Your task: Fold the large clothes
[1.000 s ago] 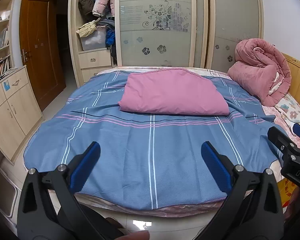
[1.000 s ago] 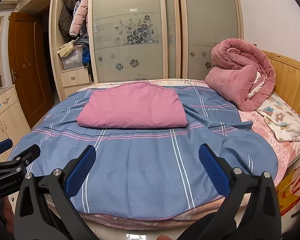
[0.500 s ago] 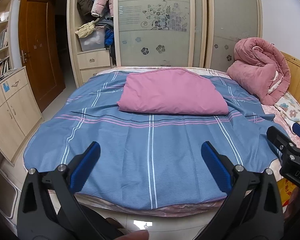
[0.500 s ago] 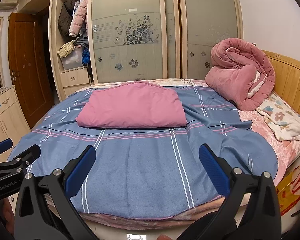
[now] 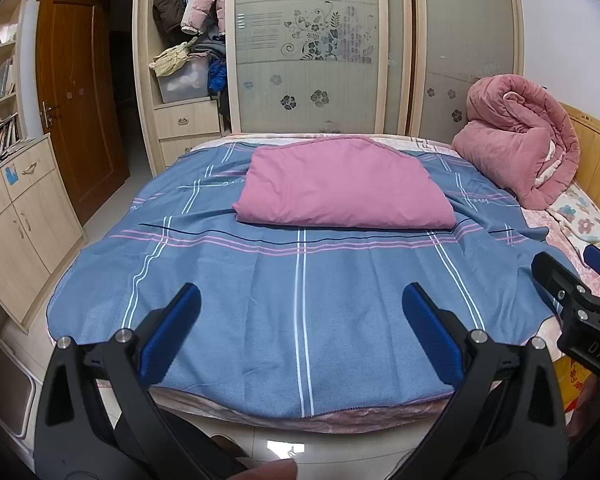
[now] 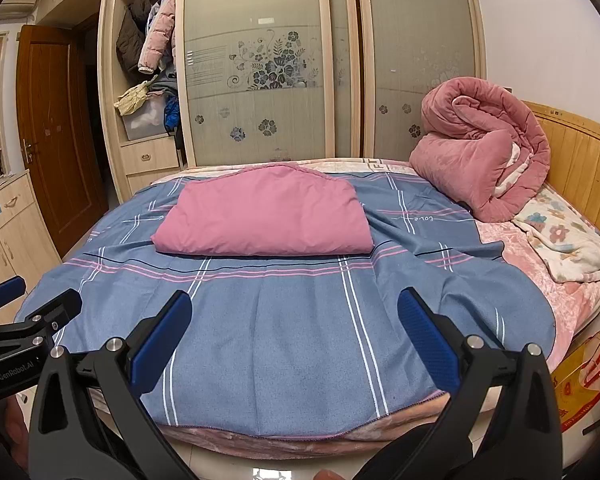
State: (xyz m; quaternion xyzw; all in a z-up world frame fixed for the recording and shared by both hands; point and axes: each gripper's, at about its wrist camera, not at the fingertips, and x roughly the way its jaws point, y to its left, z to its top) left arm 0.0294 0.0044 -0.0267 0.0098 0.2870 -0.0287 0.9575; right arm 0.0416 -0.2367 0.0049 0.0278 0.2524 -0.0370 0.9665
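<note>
A folded pink cloth (image 5: 340, 188) lies flat on the far half of a blue striped sheet (image 5: 300, 300) spread over the bed; it also shows in the right wrist view (image 6: 264, 216) on the sheet (image 6: 292, 320). My left gripper (image 5: 300, 312) is open and empty, held at the foot of the bed above the sheet's near edge. My right gripper (image 6: 294, 320) is open and empty, held beside it to the right. Both are well short of the pink cloth.
A rolled pink quilt (image 5: 520, 140) sits at the bed's right against the wooden headboard (image 6: 580, 160). A floral blanket (image 6: 564, 240) lies beside it. A wardrobe with sliding doors (image 5: 312, 60) stands behind the bed. Cabinets (image 5: 16, 208) and a door (image 5: 76, 96) are left.
</note>
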